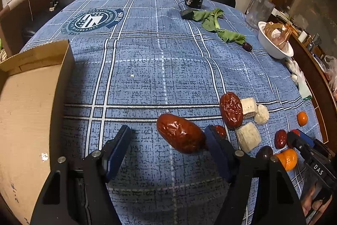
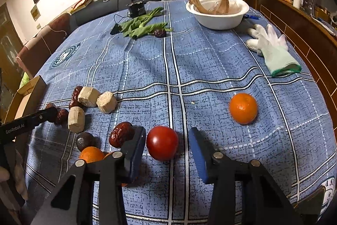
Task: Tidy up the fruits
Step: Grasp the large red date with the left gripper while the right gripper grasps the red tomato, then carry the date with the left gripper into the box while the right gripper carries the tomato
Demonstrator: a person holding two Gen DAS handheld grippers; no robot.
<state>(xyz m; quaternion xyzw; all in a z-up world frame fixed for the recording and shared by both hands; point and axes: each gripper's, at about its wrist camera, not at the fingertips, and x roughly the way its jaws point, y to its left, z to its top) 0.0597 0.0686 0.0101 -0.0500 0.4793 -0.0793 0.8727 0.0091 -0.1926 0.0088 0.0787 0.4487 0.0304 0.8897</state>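
Note:
My left gripper (image 1: 168,136) is open, and a large red date (image 1: 181,133) lies on the cloth between its fingers, close to the right one. A second red date (image 1: 231,109) lies just beyond, beside several pale cut chunks (image 1: 248,136). My right gripper (image 2: 167,147) is open around a red tomato (image 2: 162,142) that rests on the cloth. An orange (image 2: 243,108) lies to its right. Another orange (image 2: 91,154), a dark fruit (image 2: 85,140) and a red date (image 2: 121,134) sit left of the right gripper's left finger.
An open cardboard box (image 1: 31,98) stands at the left of the blue checked tablecloth (image 1: 147,56). A white bowl (image 2: 218,12) with brown wrapping, green leaves (image 2: 143,24), a lone date (image 2: 159,33), a white glove (image 2: 273,50) and a small black device (image 2: 137,7) lie at the far side.

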